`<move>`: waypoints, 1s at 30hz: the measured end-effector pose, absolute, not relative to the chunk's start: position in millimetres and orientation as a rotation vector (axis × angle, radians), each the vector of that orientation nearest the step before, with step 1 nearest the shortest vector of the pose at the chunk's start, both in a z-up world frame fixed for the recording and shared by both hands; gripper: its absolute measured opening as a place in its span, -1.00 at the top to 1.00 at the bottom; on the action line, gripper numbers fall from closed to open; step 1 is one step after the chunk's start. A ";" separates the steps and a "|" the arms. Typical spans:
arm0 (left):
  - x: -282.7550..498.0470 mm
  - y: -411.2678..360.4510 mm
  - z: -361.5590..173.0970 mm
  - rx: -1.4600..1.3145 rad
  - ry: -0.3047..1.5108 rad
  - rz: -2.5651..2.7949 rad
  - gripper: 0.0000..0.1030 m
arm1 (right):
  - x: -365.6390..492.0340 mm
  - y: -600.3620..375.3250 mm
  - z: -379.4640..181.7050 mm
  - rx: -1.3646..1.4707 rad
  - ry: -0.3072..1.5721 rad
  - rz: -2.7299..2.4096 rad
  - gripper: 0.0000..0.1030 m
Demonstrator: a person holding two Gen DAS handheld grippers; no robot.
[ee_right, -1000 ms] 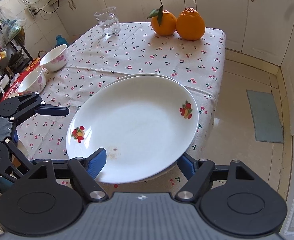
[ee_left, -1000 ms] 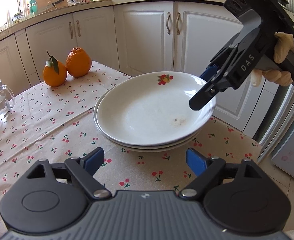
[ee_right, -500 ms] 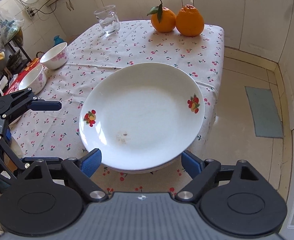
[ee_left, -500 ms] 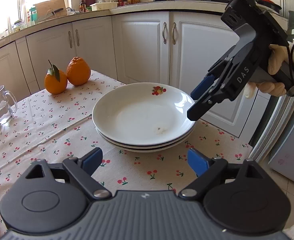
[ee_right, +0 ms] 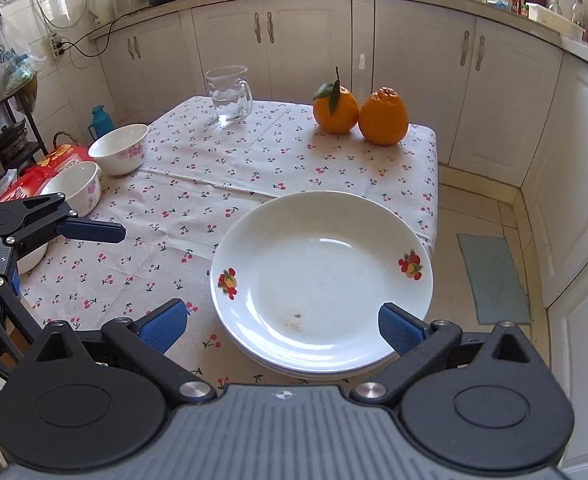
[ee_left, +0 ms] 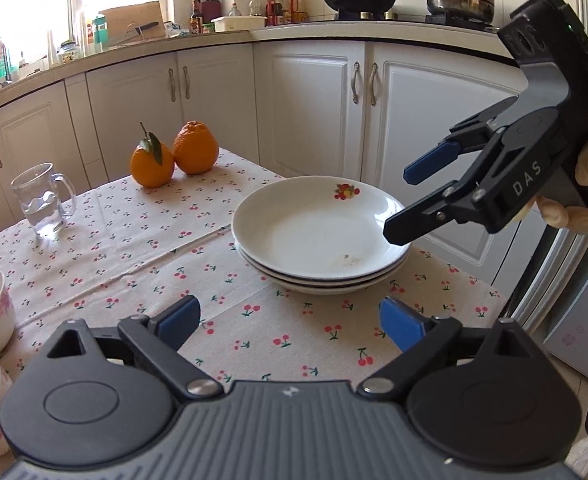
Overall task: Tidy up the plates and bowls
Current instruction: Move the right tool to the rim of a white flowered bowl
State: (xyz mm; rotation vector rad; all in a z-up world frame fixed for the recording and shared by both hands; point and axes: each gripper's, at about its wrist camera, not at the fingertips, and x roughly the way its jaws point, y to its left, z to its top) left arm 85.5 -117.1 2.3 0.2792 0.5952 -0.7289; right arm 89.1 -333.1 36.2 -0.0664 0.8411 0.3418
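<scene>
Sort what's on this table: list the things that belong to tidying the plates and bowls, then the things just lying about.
Belongs to the job:
- stack of plates
- far bowl
- near bowl

Just lying about:
- two oranges
- glass mug
- red package beside the table

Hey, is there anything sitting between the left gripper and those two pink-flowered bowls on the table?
Nothing visible. In the right wrist view, the left gripper, jaws open and empty, sits right beside the bowls, with only bare tablecloth between them.
</scene>
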 end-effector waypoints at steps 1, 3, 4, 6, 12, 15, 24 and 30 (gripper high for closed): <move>82.4 -111.0 3.8 0.278 0.593 -0.716 -0.87 | 87.8 -327.6 36.8 -0.071 0.833 0.343 -1.00; 77.6 -98.6 6.7 0.273 0.588 -0.687 -0.87 | 85.7 -316.9 36.8 -0.075 0.824 0.364 -1.00; 74.8 -91.3 8.2 0.268 0.586 -0.673 -0.87 | 85.0 -310.9 36.5 -0.077 0.821 0.373 -1.00; 68.7 -73.5 13.1 0.257 0.581 -0.649 -0.87 | 83.2 -295.0 35.9 -0.102 0.814 0.381 -1.00; 49.9 -19.1 18.6 0.248 0.568 -0.530 -0.88 | 75.1 -235.2 37.8 -0.217 0.765 0.417 -1.00; 40.6 8.1 19.1 0.265 0.570 -0.474 -0.88 | 72.3 -202.2 38.9 -0.263 0.739 0.458 -1.00; 15.1 85.3 5.0 0.302 0.622 -0.318 -0.88 | 77.1 -113.7 33.2 -0.326 0.702 0.578 -1.00; 20.4 117.5 -13.8 0.250 0.668 -0.293 -0.88 | 86.9 -75.4 25.9 -0.287 0.738 0.643 -1.00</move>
